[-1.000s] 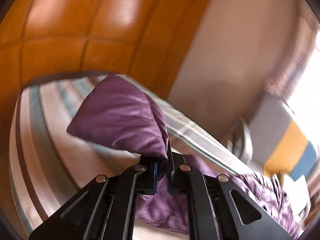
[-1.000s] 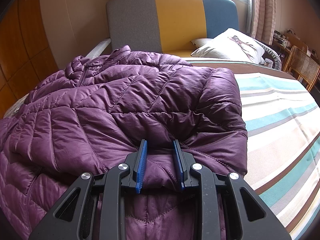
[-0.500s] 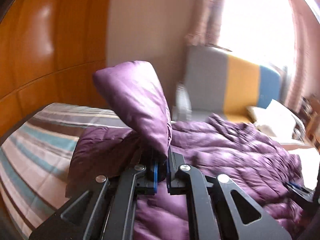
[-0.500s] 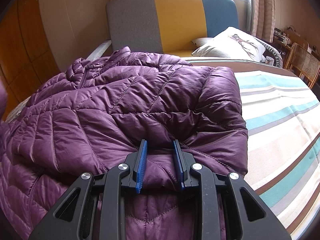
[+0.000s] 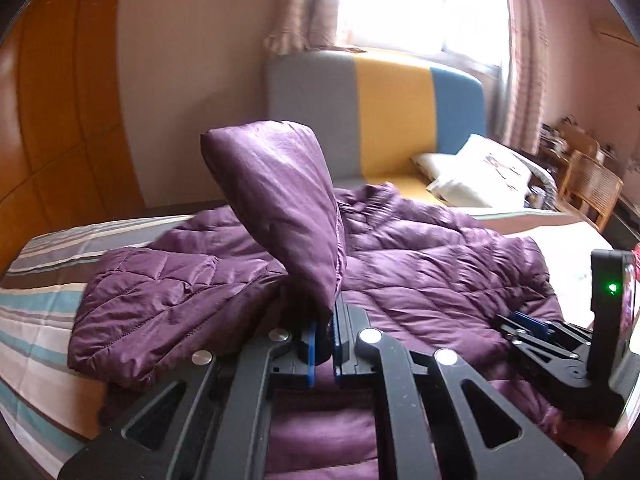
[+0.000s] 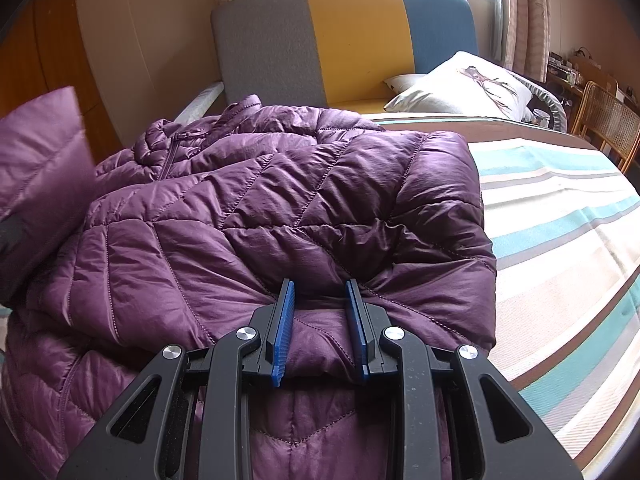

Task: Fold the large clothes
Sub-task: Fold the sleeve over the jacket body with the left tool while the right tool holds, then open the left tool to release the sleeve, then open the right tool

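A purple quilted puffer jacket (image 6: 280, 208) lies spread on the striped bed (image 6: 560, 216), its collar toward the headboard. My left gripper (image 5: 334, 320) is shut on the jacket's sleeve (image 5: 280, 200), which stands up above the jaws, held over the jacket body (image 5: 420, 264). That raised sleeve (image 6: 36, 168) shows at the left edge of the right wrist view. My right gripper (image 6: 320, 304) is shut on a thick fold of the jacket's near edge, pressed low against it. The right gripper (image 5: 524, 324) also appears at the lower right of the left wrist view.
A grey, yellow and blue headboard (image 6: 352, 40) stands at the far end with white pillows (image 6: 460, 84) before it. A wicker chair (image 6: 608, 120) and cluttered shelf sit at the right. An orange wood-panelled wall (image 5: 60, 100) runs along the left. Bare striped bedspread (image 5: 36, 320) lies left.
My left gripper swung the sleeve from out over the bed's left side, by the orange wall, in over the jacket body, rolling as it went. The right gripper and its fold stayed still.
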The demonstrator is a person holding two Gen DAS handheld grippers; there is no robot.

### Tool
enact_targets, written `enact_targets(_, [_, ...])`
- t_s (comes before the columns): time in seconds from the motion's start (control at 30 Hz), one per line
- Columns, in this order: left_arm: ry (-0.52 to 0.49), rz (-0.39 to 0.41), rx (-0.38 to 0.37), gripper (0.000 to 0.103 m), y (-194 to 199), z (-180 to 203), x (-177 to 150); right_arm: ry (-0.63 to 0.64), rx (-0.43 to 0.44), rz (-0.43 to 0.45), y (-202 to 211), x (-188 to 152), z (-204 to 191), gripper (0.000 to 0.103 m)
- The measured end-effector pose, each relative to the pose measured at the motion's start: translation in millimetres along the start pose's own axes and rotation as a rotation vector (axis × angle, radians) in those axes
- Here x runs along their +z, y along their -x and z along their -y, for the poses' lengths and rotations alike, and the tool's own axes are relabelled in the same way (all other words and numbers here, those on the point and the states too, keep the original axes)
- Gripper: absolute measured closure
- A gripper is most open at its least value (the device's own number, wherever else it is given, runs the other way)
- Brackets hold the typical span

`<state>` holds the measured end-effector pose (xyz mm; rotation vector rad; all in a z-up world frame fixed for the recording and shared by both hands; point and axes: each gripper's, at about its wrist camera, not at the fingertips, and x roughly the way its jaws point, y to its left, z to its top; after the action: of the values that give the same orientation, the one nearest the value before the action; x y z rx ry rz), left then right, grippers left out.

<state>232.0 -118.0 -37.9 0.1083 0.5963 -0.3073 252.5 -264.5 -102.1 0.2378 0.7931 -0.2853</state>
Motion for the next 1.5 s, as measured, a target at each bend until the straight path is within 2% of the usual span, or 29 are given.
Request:
enact_targets(0.2, [-0.035, -0.055, -0.057, 0.098, -17.2, 33.7, -4.8, -0.002, 0.003, 0.000, -0.1, 0.1, 0.2, 0.077])
enact_targets(0.5, [-0.033, -0.143, -0.118, 0.096, -48.3, 53.9, -14.4, -0.006, 0.007, 0.000, -0.4, 0.1, 0.9, 0.077])
enact_targets(0.53, [-0.033, -0.156, -0.133, 0.090, -51.1, 53.9, -16.5, -0.007, 0.008, 0.000, -0.8, 0.2, 0.2, 0.077])
enact_targets(0.6, [-0.022, -0.168, -0.193, 0.062, -56.5, 56.6, -17.3, -0.008, 0.010, 0.000, -0.8, 0.0, 1.1, 0.077])
enact_targets(0.63, [-0.015, -0.163, -0.231, 0.040, -54.0, 56.3, -17.4, -0.009, 0.010, 0.000, -0.8, -0.2, 1.7, 0.077])
enact_targets(0.67, [-0.013, -0.142, -0.260, 0.035, -47.4, 56.8, -18.3, -0.011, 0.012, 0.000, -1.1, -0.3, 1.7, 0.077])
enact_targets(0.8, [-0.011, -0.097, -0.306, 0.035, -20.2, 53.1, -27.4, -0.019, 0.021, 0.001, -1.4, -0.1, 2.5, 0.077])
enact_targets(0.93, [0.066, -0.048, -0.333, 0.030, 5.4, 20.0, -32.7, -0.020, 0.023, 0.001, -0.8, 0.0, 3.4, 0.077])
enact_targets(1.03, [0.145, -0.007, -0.264, 0.030, 13.4, -22.2, -27.6, -0.019, 0.021, 0.000, -0.6, 0.1, 3.5, 0.077])
enact_targets(1.1, [0.189, 0.003, -0.145, 0.031, 9.6, -56.6, -22.1, -0.017, 0.017, 0.001, -1.4, 0.7, 3.5, 0.077])
enact_targets(1.17, [0.208, -0.013, -0.027, 0.043, 1.4, -83.8, -19.4, -0.013, 0.013, 0.001, -1.0, 0.9, 2.5, 0.077])
enact_targets(1.2, [0.213, -0.034, 0.034, 0.045, -5.3, -97.8, -18.8, -0.012, 0.012, 0.001, -0.6, 0.6, 2.0, 0.077])
enact_targets(1.27, [0.213, -0.082, 0.108, 0.047, -19.0, -116.5, -20.9, -0.011, 0.010, 0.001, -0.3, 0.3, 1.6, 0.077])
enact_targets(1.3, [0.213, -0.118, 0.121, 0.047, -28.6, -124.7, -24.2, -0.010, 0.009, 0.001, -0.3, 0.3, 1.2, 0.077])
enact_targets(1.37, [0.235, -0.148, 0.095, 0.047, -39.1, -130.9, -34.7, -0.007, 0.007, 0.001, 0.9, -0.6, 0.7, 0.077])
enact_targets(1.5, [0.210, -0.166, 0.115, 0.045, -49.2, -120.8, -43.5, -0.015, 0.008, 0.010, 2.8, -0.2, 2.5, 0.077])
